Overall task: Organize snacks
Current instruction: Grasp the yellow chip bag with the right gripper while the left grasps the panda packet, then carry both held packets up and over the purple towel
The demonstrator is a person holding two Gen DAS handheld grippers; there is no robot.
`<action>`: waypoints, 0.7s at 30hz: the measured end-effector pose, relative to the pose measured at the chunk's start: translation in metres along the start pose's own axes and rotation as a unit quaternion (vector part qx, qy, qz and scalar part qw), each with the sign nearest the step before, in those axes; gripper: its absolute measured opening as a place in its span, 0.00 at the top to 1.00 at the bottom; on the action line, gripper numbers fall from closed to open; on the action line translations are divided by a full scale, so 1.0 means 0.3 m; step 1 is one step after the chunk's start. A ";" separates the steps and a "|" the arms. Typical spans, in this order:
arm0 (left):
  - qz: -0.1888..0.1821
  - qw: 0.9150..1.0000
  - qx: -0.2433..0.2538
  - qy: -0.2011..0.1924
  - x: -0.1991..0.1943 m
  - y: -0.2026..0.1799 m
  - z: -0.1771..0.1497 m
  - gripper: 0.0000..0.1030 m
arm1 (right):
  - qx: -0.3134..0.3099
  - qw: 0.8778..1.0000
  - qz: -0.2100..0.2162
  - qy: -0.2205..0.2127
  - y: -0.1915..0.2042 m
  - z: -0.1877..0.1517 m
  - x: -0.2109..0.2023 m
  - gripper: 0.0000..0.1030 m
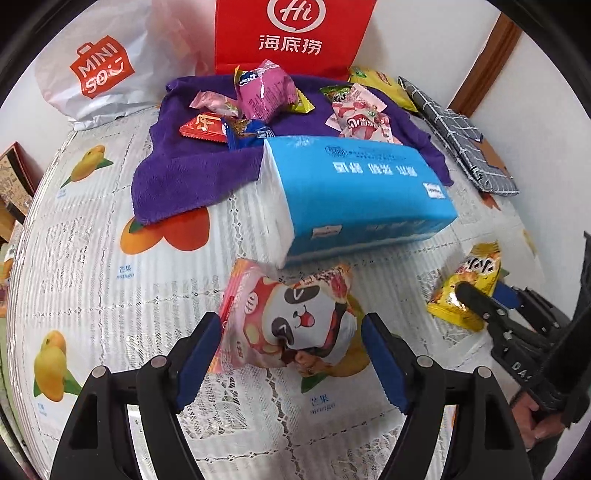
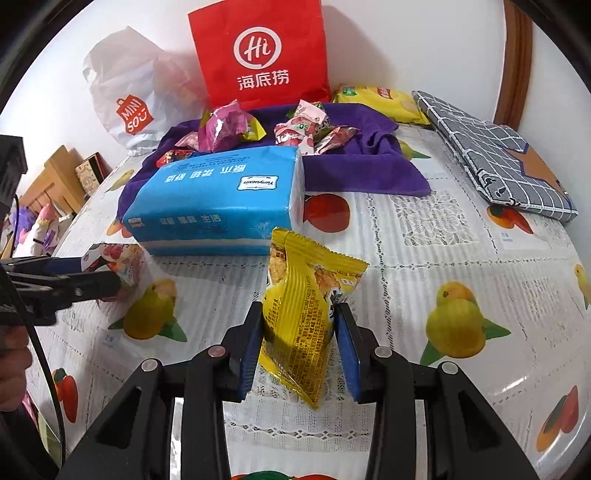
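A pink-and-white snack packet with a panda face (image 1: 295,314) lies on the fruit-print tablecloth (image 1: 92,258), just in front of a blue tissue pack (image 1: 351,184). My left gripper (image 1: 291,332) straddles it with its jaws open; the left pad brushes the packet's edge and the right pad stands clear. My right gripper (image 2: 299,332) is shut on a yellow snack packet (image 2: 306,295) and holds it upright above the table. The left wrist view shows that packet (image 1: 476,269) at the right. Several more snack packets (image 1: 266,92) lie on a purple cloth (image 1: 177,177) behind the tissue pack.
A red paper bag (image 1: 291,33) and a white shopping bag (image 1: 99,66) stand against the back wall. A yellow chip bag (image 2: 380,101) and a folded grey checked cloth (image 2: 495,162) lie at the back right. Boxes (image 2: 74,173) sit beyond the table's left edge.
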State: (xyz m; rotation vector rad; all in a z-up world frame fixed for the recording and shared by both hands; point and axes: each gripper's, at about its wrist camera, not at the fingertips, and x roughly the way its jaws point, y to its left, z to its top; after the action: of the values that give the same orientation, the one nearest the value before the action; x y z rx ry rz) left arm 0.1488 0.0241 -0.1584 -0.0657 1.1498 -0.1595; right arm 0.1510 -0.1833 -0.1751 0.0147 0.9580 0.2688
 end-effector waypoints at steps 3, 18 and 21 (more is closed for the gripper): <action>0.012 1.000 0.002 -0.004 0.011 -0.002 -0.005 0.26 | -0.002 1.000 -0.001 0.000 -0.003 0.001 0.002 0.63; -0.013 0.999 0.017 -0.038 -0.058 0.032 -0.007 0.61 | -0.003 1.000 -0.016 -0.003 -0.006 0.028 -0.006 0.63; -0.025 0.999 0.019 -0.044 -0.074 0.033 -0.007 0.63 | -0.006 1.000 -0.017 -0.005 0.006 0.035 -0.010 0.63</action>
State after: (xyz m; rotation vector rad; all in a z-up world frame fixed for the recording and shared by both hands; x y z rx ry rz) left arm 0.1390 0.0375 -0.1405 -0.0666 1.0566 -0.2209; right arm 0.1574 -0.1812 -0.1663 -0.0116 0.9465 0.2422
